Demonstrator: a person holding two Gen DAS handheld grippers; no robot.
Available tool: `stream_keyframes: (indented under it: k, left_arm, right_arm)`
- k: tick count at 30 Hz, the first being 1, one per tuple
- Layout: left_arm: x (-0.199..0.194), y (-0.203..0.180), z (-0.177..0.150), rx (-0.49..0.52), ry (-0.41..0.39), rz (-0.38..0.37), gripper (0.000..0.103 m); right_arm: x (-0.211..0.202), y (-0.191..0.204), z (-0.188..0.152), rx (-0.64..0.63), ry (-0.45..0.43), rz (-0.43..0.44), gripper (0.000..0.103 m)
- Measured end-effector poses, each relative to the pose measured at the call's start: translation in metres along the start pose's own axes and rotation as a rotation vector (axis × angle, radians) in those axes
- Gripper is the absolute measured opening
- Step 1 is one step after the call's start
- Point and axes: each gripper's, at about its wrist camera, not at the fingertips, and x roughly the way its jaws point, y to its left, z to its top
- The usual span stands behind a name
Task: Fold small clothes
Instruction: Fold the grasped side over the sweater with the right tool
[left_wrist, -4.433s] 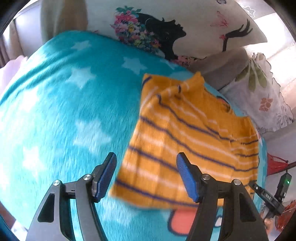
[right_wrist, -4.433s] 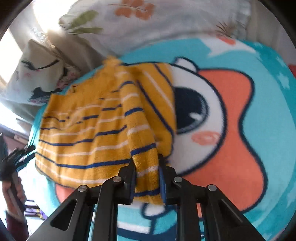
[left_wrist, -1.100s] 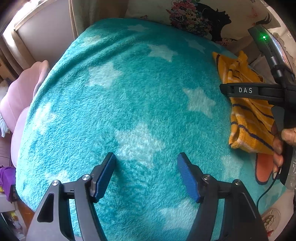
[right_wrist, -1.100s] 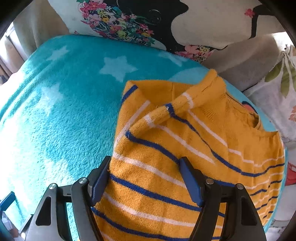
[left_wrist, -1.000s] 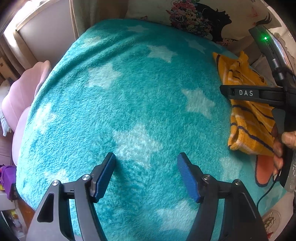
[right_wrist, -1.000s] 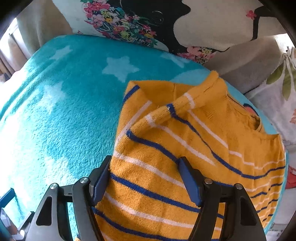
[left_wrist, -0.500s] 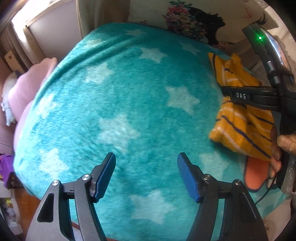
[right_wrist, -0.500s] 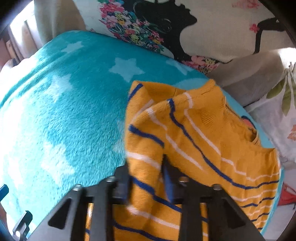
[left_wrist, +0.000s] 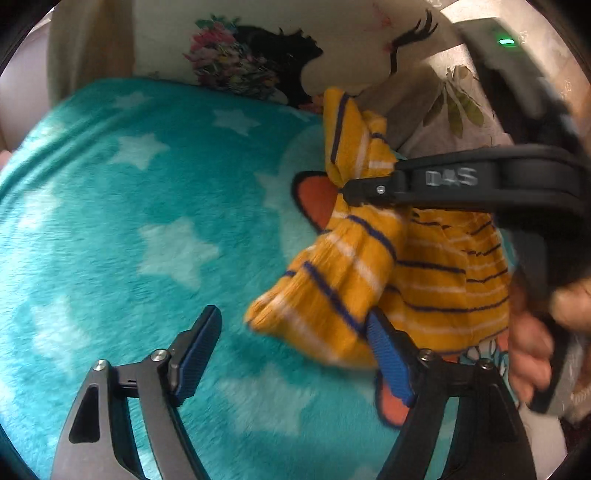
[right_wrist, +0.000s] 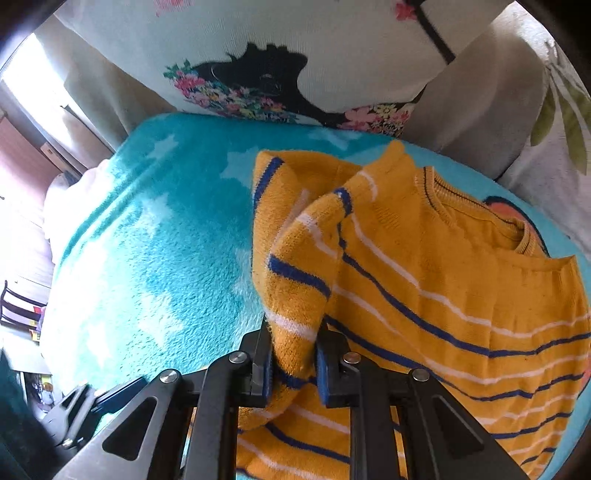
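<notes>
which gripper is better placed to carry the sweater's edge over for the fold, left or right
Right. The right gripper is already shut on a bunched edge of the striped sweater, lifting it off the blanket. The left gripper is open and holds nothing.

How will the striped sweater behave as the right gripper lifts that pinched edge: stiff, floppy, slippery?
Probably floppy: the sweater bunches and droops around the right gripper rather than holding shape. Its fuzzy knit looks unlikely to slip from the shut pads. On the plush blanket it would likely drag, not slide.
</notes>
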Motion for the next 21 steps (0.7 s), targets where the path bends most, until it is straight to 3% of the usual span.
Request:
stream_keyframes:
  k: [1, 2, 5, 9, 15, 21]
  left_arm:
    - [0.004, -0.001, 0.003, -0.015, 0.018, -0.029, 0.041]
    - [0.008, -0.004, 0.005, -0.027, 0.036, -0.050, 0.022]
    - [0.002, -0.023, 0.006, -0.005, 0.010, -0.032, 0.020]
    - [-0.013, -0.046, 0.008, -0.009, -0.015, -0.068, 0.020]
    - [-0.020, -0.108, 0.017, 0.027, -0.014, -0.165, 0.019]
    - [-0.001, -0.196, 0.018, 0.110, 0.034, -0.282, 0.019]
  right_arm:
    - [-0.004, 0.001, -0.001, 0.001, -0.005, 0.004, 0.018]
    - [-0.007, 0.000, -0.002, 0.003, -0.006, 0.010, 0.017]
    - [-0.018, -0.011, -0.009, 0.025, -0.021, 0.035, 0.017]
    - [-0.035, -0.035, -0.016, 0.064, -0.053, 0.067, 0.017]
    - [-0.067, -0.083, -0.029, 0.102, -0.102, 0.070, 0.016]
    - [-0.095, -0.164, -0.050, 0.185, -0.142, 0.065, 0.014]
